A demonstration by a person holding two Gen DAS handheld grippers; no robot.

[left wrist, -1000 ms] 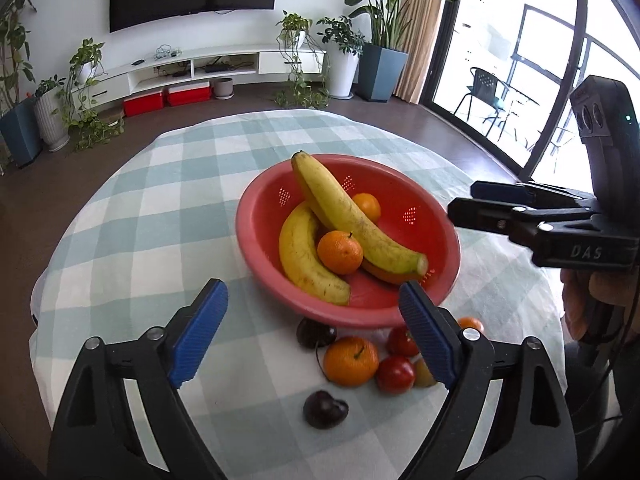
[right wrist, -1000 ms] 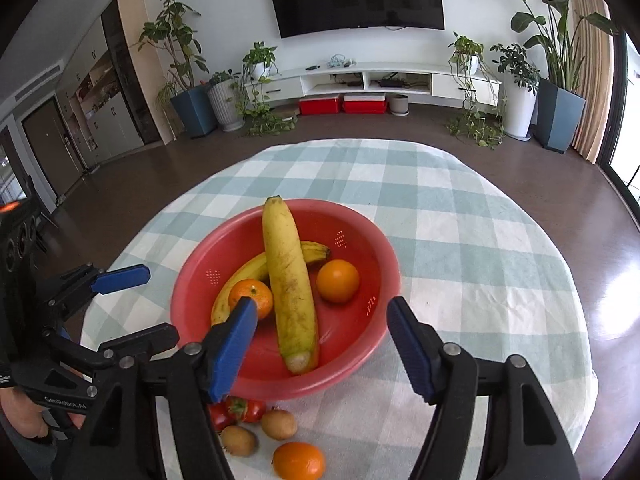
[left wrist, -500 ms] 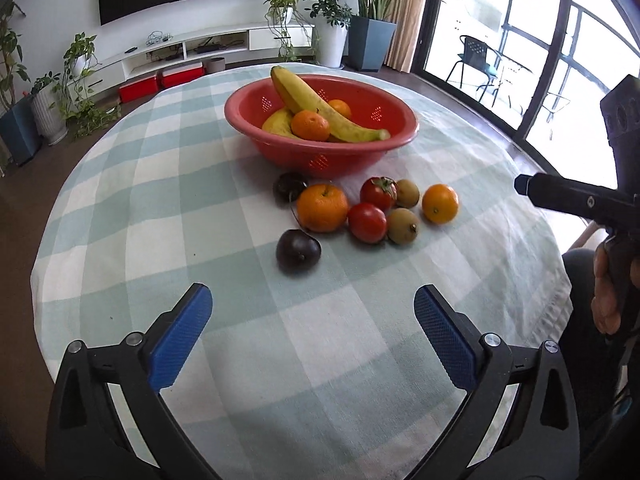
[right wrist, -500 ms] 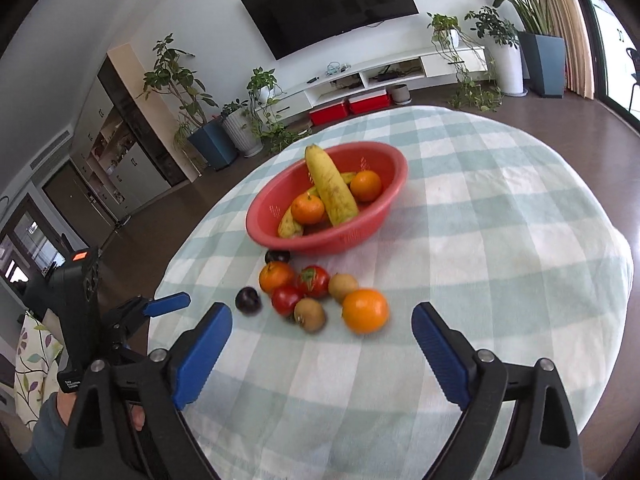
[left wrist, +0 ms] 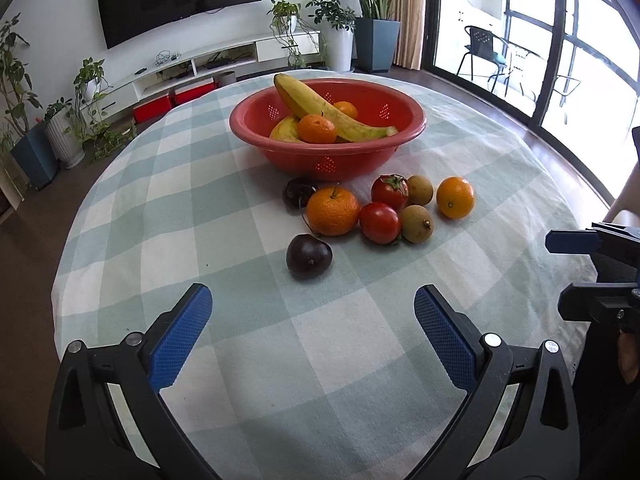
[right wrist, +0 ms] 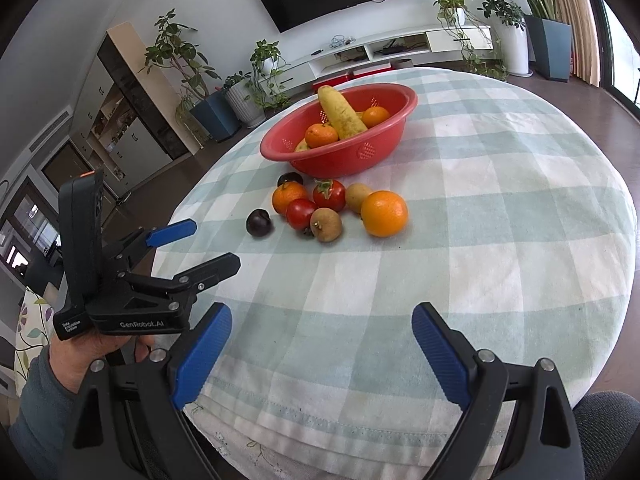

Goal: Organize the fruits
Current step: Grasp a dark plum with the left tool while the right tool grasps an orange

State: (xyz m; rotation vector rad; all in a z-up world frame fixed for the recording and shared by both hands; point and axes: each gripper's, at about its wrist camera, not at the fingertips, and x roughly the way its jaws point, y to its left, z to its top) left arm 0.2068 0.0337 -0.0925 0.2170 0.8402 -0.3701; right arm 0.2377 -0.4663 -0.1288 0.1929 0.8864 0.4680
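Observation:
A red bowl (left wrist: pixel 332 160) (right wrist: pixel 360 152) holds two bananas (left wrist: pixel 320 108) and two oranges (left wrist: pixel 317 129). In front of it on the checked tablecloth lie a dark plum (left wrist: pixel 309 257) (right wrist: pixel 259 222), a second plum (left wrist: pixel 297 194), an orange (left wrist: pixel 333 212), two tomatoes (left wrist: pixel 380 222), two kiwis (left wrist: pixel 417 224) and another orange (left wrist: pixel 455 197) (right wrist: pixel 384 213). My left gripper (left wrist: pixel 313 312) is open and empty, well short of the plum. My right gripper (right wrist: pixel 322 332) is open and empty near the table's front edge. The left gripper also shows in the right wrist view (right wrist: pixel 214 246).
The round table (left wrist: pixel 160 200) drops off at its edges on all sides. Behind it stand a TV unit (left wrist: pixel 224 60), potted plants and glass doors at the right. A hand holds the left gripper body (right wrist: pixel 100 312).
Both grippers have drawn back from over the bowl toward the near table edge and lowered. The loose fruit in front of the bowl has come fully into view. Both stay open.

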